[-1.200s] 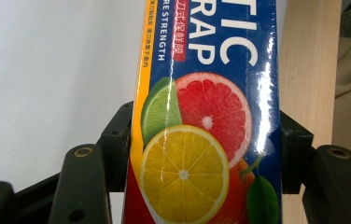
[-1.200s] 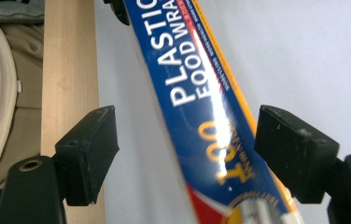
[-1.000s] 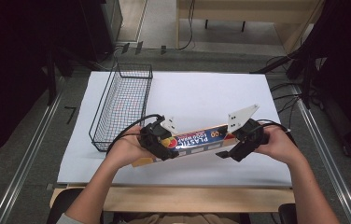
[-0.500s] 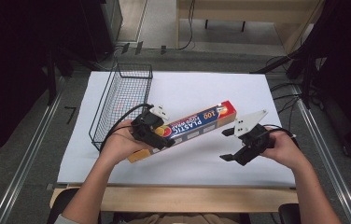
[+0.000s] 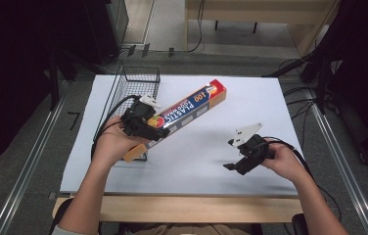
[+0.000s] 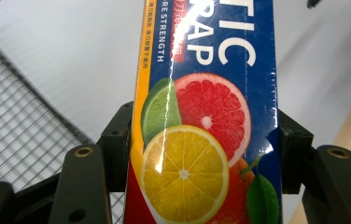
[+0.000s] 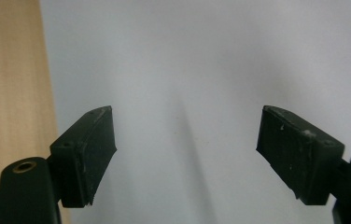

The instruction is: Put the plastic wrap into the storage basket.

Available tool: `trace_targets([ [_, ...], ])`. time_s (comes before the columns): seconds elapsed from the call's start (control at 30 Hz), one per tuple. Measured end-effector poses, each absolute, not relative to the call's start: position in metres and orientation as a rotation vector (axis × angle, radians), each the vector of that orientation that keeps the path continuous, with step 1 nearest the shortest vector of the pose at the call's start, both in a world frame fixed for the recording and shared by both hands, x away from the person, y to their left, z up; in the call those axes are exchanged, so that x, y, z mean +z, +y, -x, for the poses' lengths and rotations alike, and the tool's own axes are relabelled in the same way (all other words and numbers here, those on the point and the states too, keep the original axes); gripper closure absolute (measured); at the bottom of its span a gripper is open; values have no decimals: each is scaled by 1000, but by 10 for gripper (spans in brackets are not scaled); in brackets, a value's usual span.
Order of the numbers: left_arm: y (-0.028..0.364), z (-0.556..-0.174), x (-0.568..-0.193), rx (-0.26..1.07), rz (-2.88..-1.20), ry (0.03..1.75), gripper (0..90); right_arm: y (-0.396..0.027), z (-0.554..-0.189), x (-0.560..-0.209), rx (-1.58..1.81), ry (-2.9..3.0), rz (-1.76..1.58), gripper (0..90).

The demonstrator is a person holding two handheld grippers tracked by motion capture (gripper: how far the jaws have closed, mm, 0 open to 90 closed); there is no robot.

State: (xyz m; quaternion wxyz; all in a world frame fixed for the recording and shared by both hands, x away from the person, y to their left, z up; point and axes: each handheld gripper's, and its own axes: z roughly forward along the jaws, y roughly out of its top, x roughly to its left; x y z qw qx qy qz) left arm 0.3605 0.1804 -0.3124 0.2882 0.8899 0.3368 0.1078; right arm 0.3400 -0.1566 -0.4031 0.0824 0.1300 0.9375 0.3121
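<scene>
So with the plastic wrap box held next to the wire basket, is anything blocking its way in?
Nothing visible does. The left gripper is clamped on the plastic wrap box, which angles up over the white table beside the wire basket. The basket looks empty and open-topped. The right gripper is open, well clear.

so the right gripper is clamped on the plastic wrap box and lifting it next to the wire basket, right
Not quite: the left gripper is the one clamped on the plastic wrap box, as the left gripper view shows with its jaws pressed against the box's sides. The right gripper is open with nothing between its jaws. The box is indeed lifted next to the wire basket, as the high view shows.
</scene>
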Motion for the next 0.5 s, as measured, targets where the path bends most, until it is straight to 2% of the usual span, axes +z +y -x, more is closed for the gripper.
trace_targets([
  [0.5,217,-377,-310,332,-2287,1126,397,-146,-344,-421,943,2818,-410,200],
])
